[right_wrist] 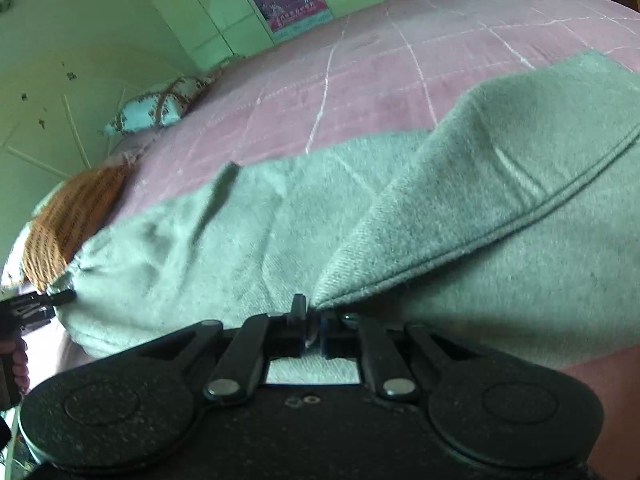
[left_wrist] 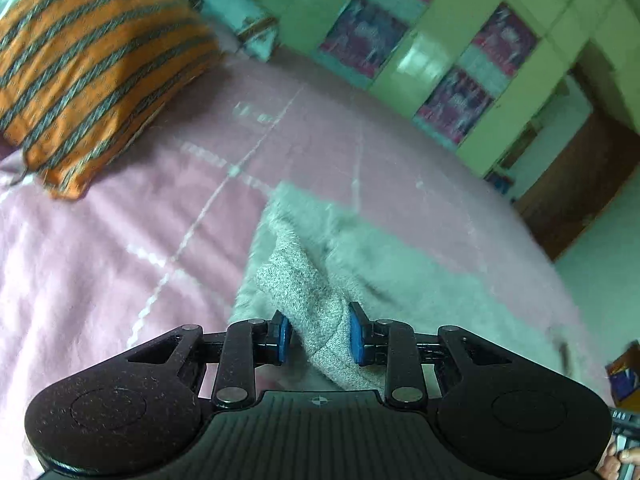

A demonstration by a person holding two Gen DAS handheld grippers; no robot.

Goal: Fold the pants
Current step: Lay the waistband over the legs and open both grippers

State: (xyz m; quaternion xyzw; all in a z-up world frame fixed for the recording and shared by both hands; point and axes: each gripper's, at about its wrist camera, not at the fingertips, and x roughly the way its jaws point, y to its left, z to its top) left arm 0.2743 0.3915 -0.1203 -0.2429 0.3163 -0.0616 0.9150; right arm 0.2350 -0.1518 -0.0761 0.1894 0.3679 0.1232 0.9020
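Grey pants (left_wrist: 384, 264) lie across the pink bed. In the left wrist view my left gripper (left_wrist: 318, 334) has its blue pads on either side of a bunched grey ribbed fold (left_wrist: 308, 288) of the pants, with small gaps beside the cloth. In the right wrist view the pants (right_wrist: 500, 208) spread wide, with a folded-over flap and a stitched seam. My right gripper (right_wrist: 314, 320) is shut on the corner of that flap. The left gripper (right_wrist: 36, 304) shows at the far left edge of the pants.
A pink checked bedsheet (left_wrist: 120, 248) covers the bed. An orange striped pillow (left_wrist: 92, 64) lies at the head, with a light blue cushion (left_wrist: 240, 12) behind it. Green cupboards with posters (left_wrist: 440, 40) stand beyond the bed; a brown door (left_wrist: 576, 192) is right.
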